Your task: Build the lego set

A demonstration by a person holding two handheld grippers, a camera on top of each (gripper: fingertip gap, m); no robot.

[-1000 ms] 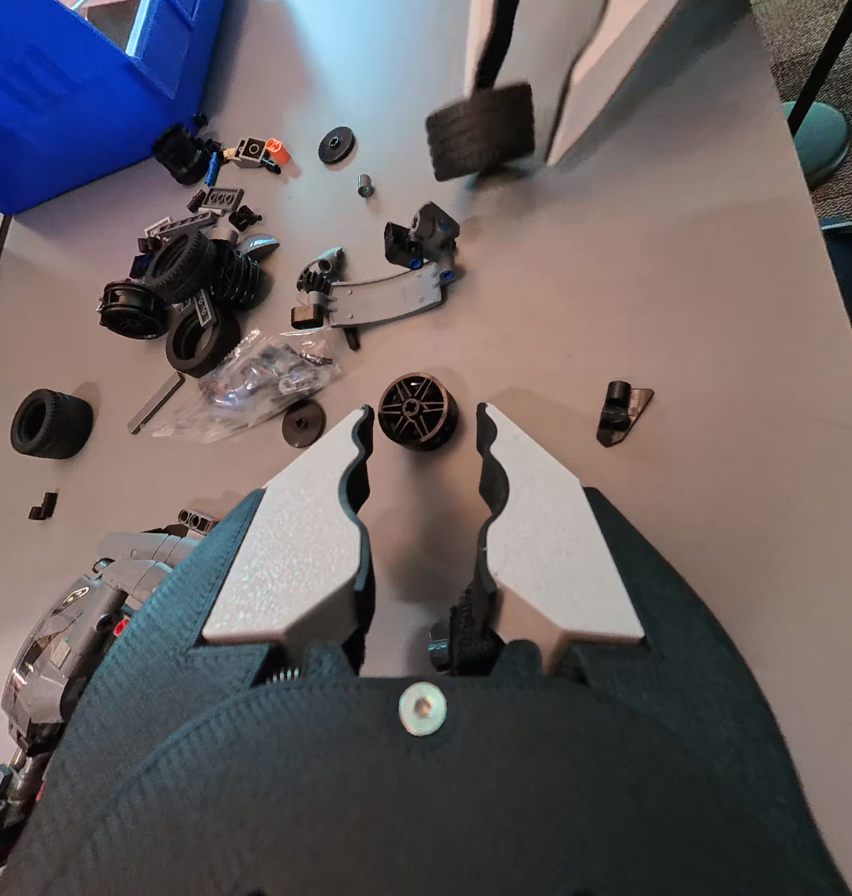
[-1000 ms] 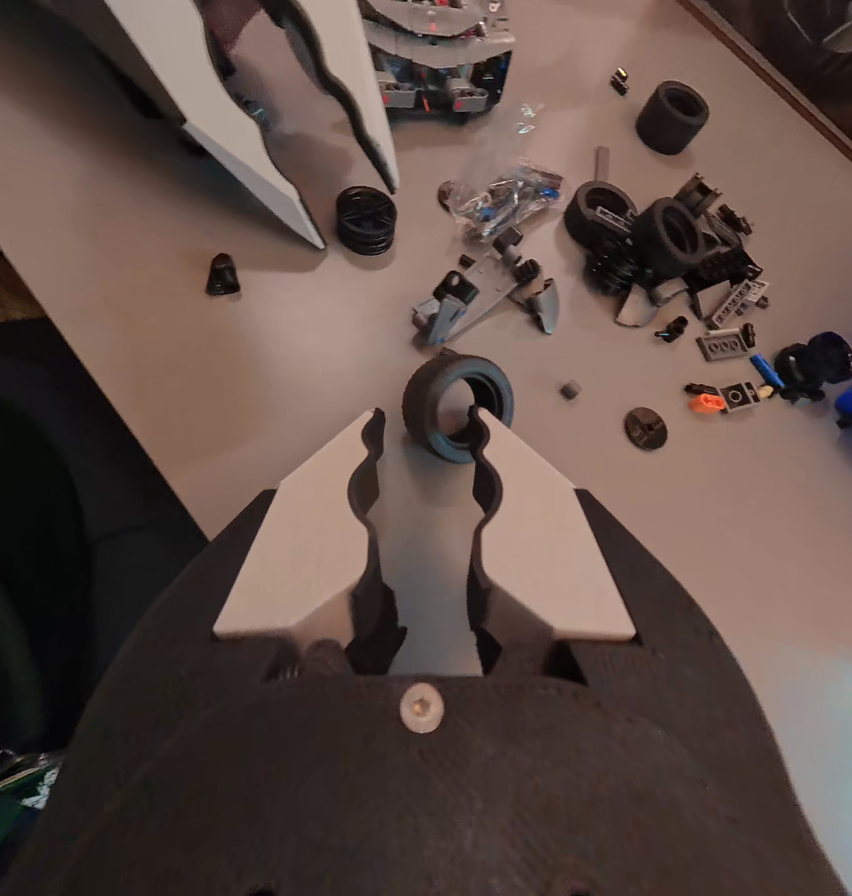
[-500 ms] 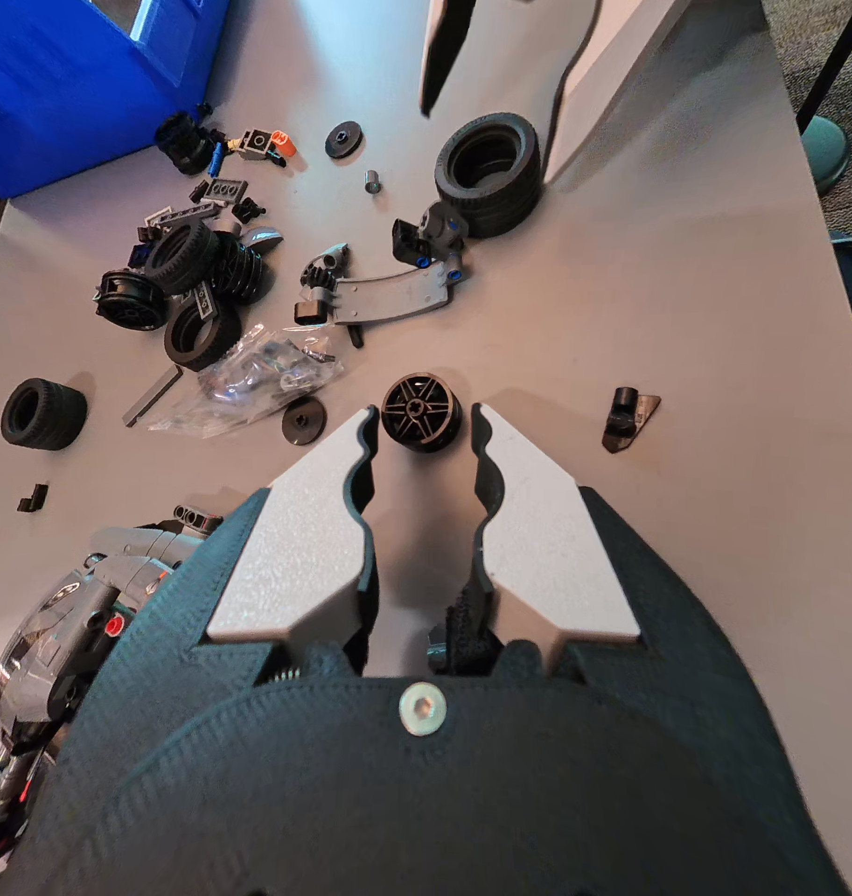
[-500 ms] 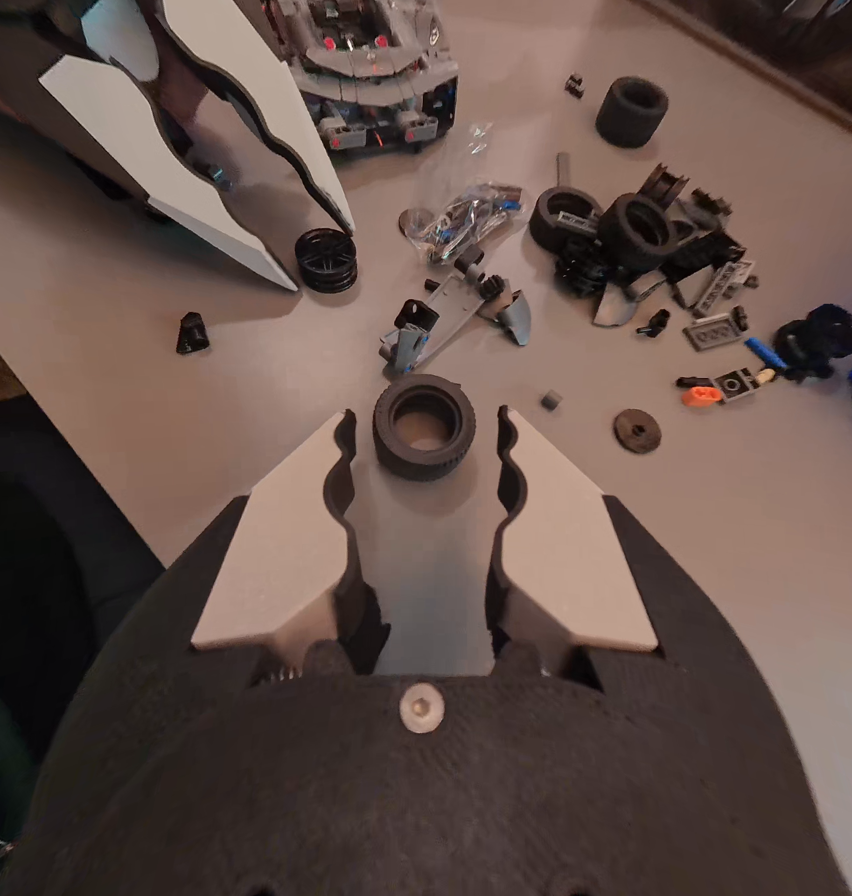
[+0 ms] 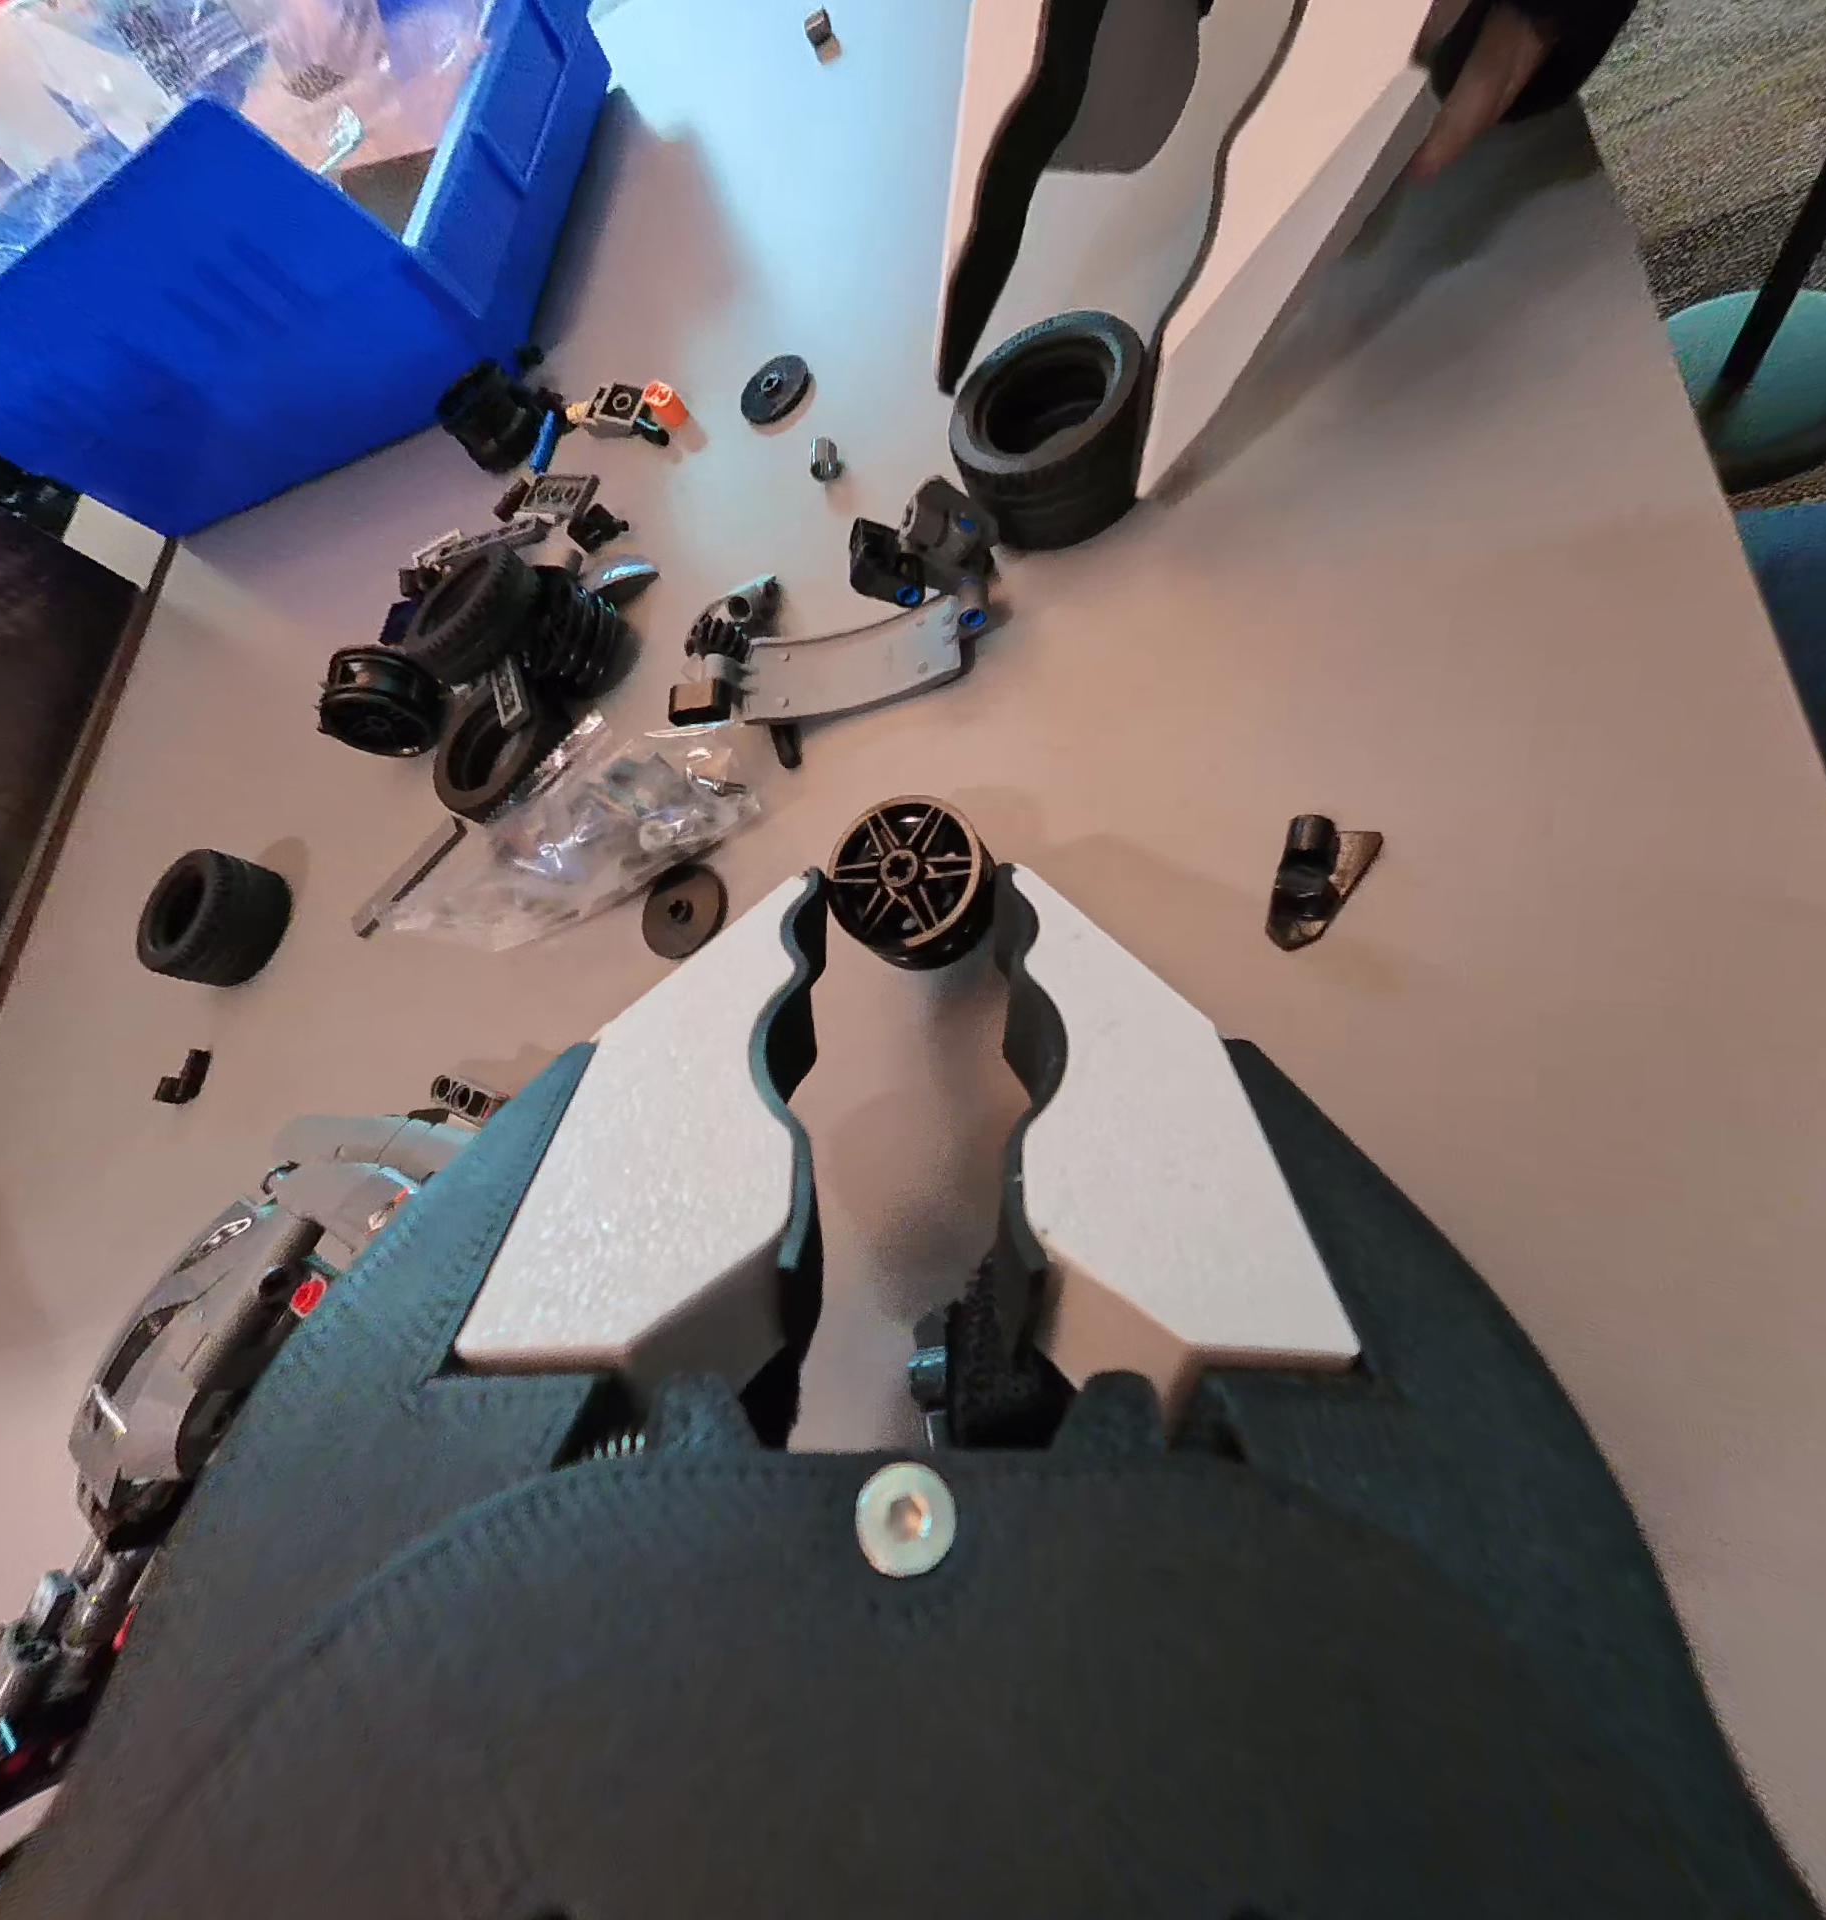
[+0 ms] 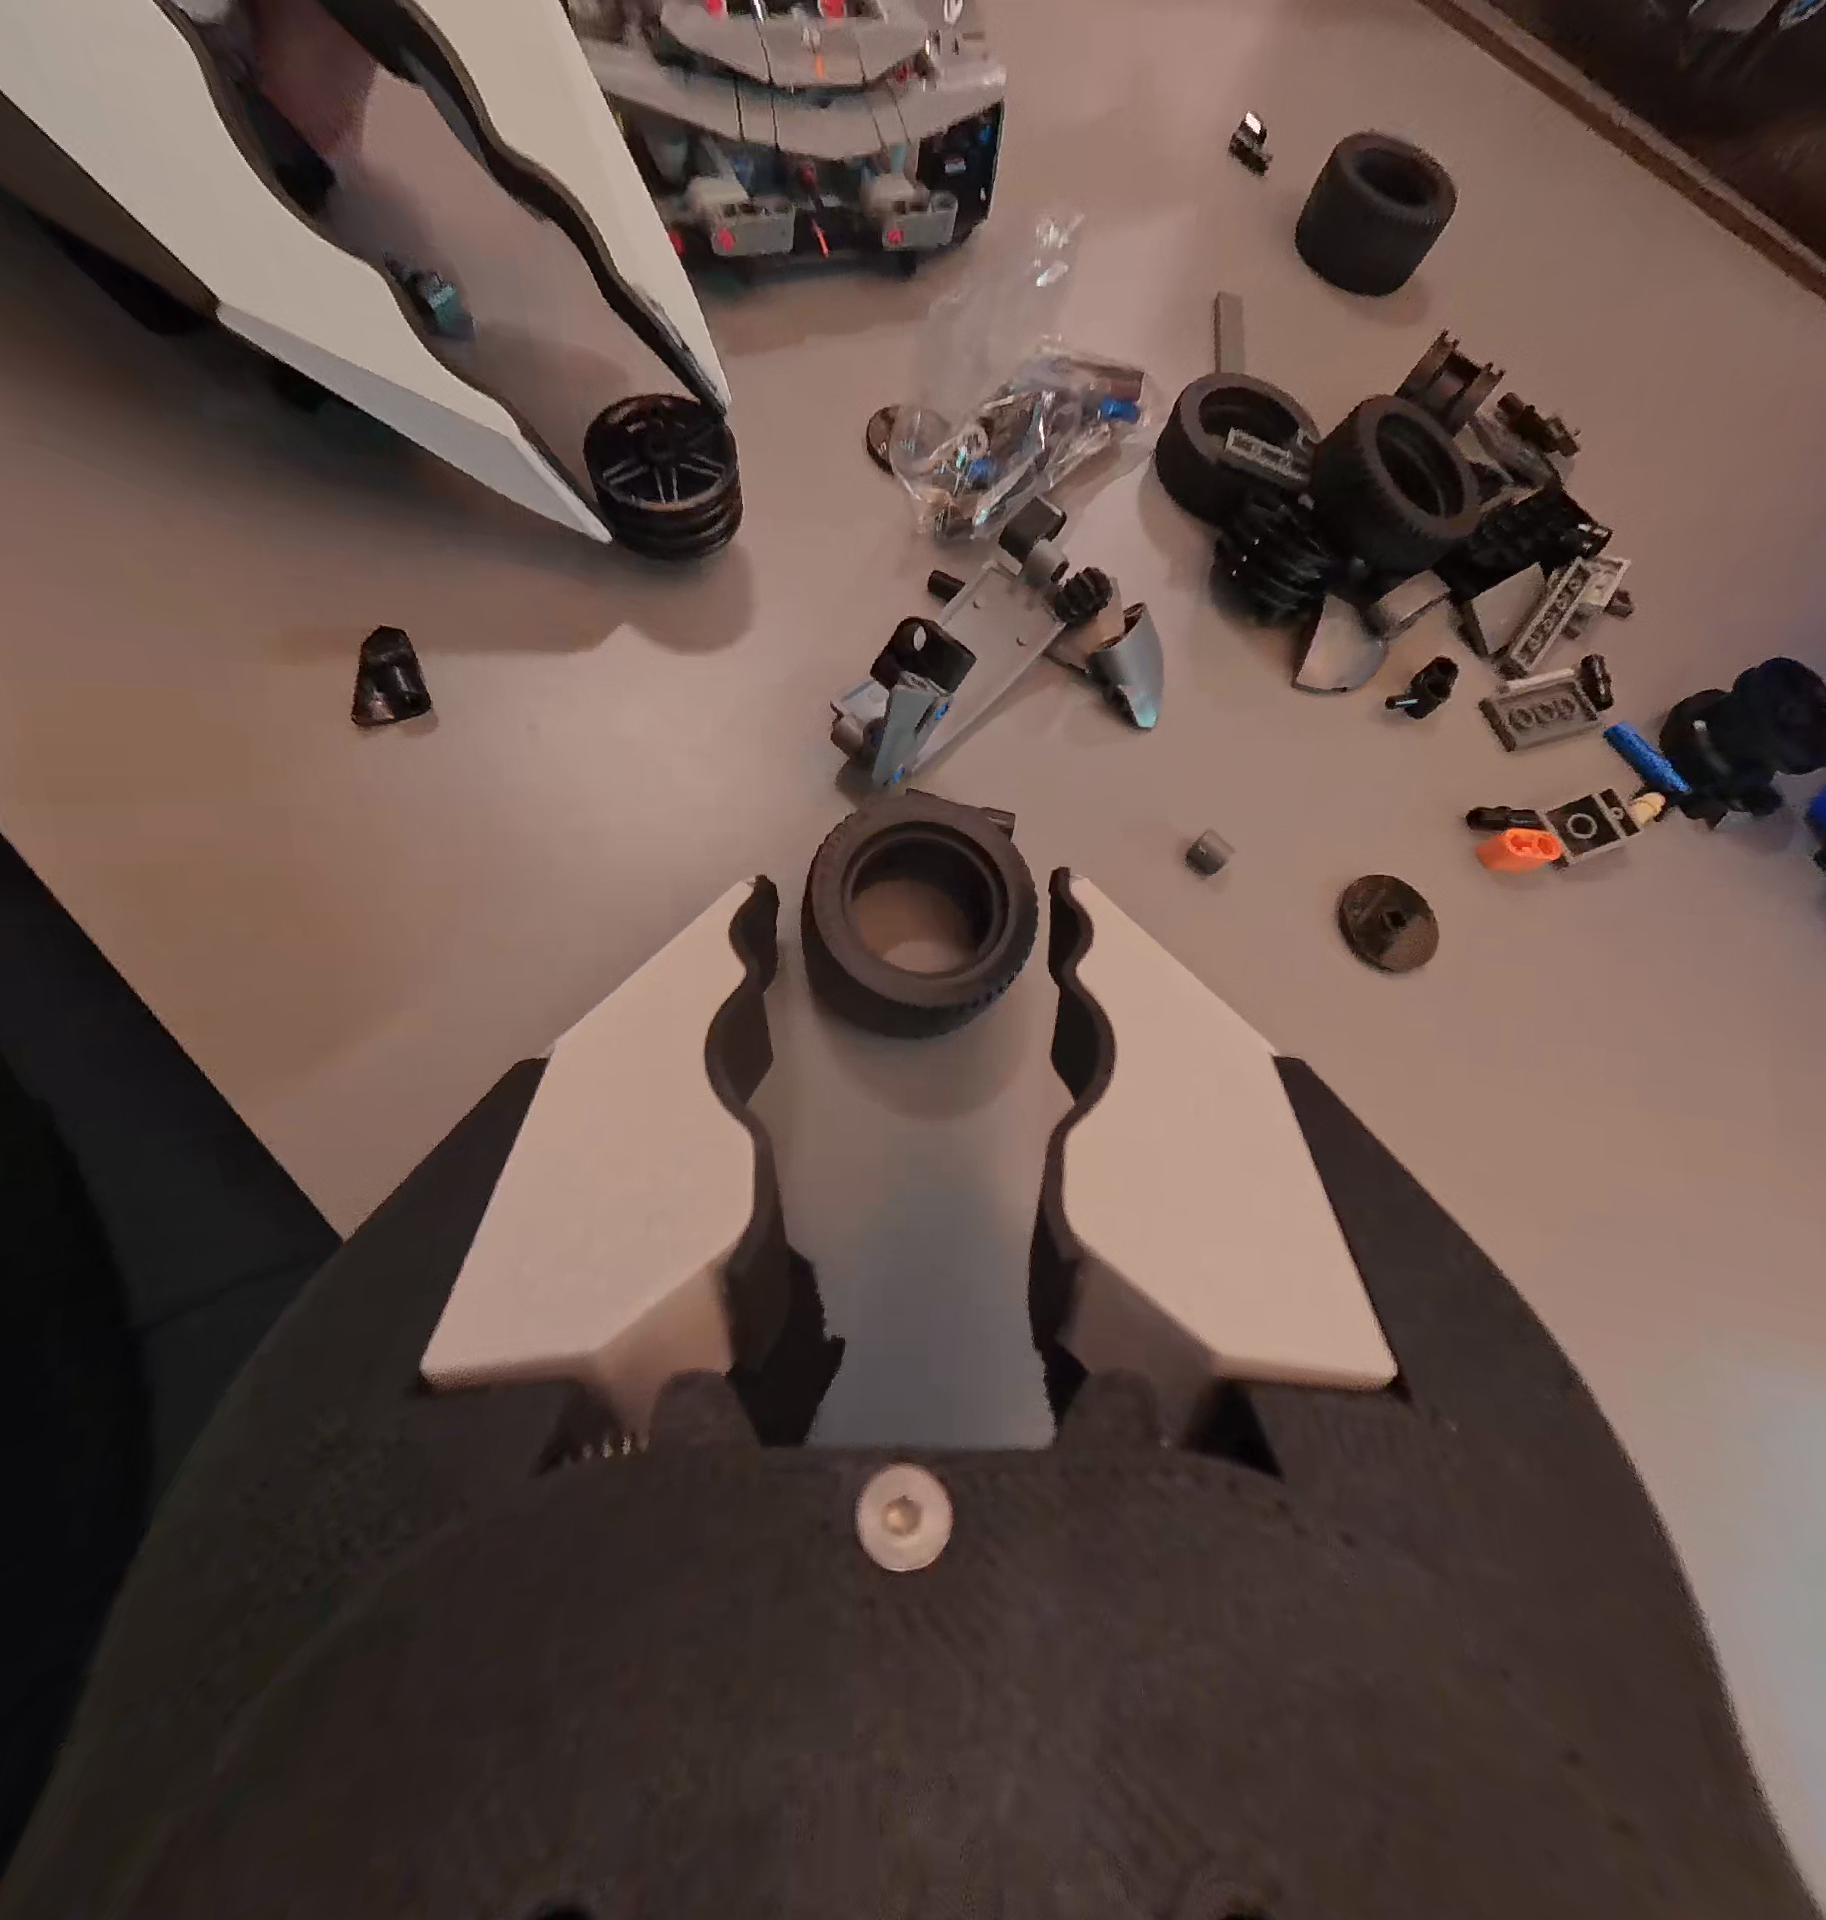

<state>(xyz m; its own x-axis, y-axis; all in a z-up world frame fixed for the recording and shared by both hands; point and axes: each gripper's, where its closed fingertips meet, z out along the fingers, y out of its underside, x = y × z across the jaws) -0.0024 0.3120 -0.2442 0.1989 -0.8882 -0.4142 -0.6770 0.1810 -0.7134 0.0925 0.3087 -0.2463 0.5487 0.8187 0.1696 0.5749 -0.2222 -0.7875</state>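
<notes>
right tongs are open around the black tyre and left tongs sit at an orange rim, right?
Only the colour is wrong: the rim at the left tongs is black, as the left wrist view shows. The right tongs are open around the tyre.

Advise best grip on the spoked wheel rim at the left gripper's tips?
Pinch the spoked wheel rim across its ribbed barrel, left gripper coming straight on. It stands on edge, spoked face toward the camera, curved sides already between the open jaws.
</notes>
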